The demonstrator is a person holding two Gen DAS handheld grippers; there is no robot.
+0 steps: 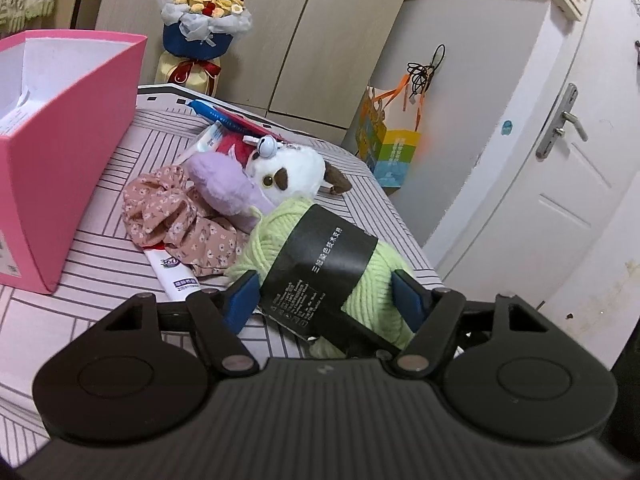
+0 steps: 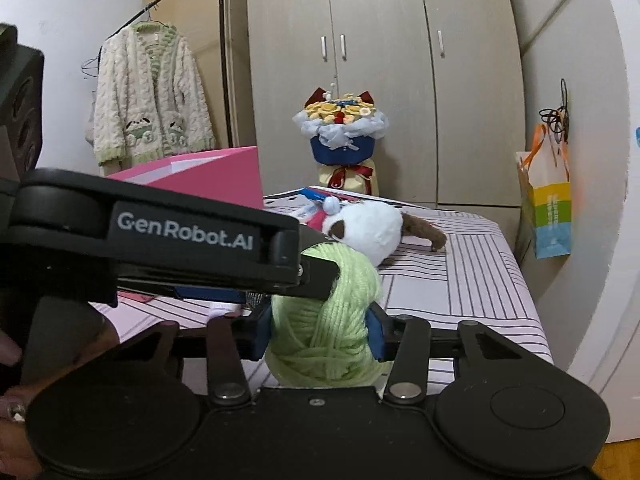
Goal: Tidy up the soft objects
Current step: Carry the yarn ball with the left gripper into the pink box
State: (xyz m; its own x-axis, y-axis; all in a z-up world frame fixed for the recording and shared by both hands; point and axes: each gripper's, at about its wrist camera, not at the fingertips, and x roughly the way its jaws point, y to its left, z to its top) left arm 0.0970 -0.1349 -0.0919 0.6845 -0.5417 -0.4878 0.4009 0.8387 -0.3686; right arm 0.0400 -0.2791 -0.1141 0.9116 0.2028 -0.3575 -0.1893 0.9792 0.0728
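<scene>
Yarn (image 1: 320,264) sits between both grippers at table (image 1: 100,312) edge, 6 o'clock of the plush (image 1: 292,172). Left gripper (image 1: 324,296) and right gripper (image 2: 320,334) each pinch it. I judge it light, squashy; hold the wound body, not the paper band (image 1: 324,256).

A light green yarn ball (image 2: 326,332) is pinched between the blue pads of the right gripper (image 2: 320,334) above the striped tabletop (image 2: 460,280), while the left gripper (image 2: 312,276) is laid across its top, a white plush toy (image 2: 372,232) lying behind.
</scene>
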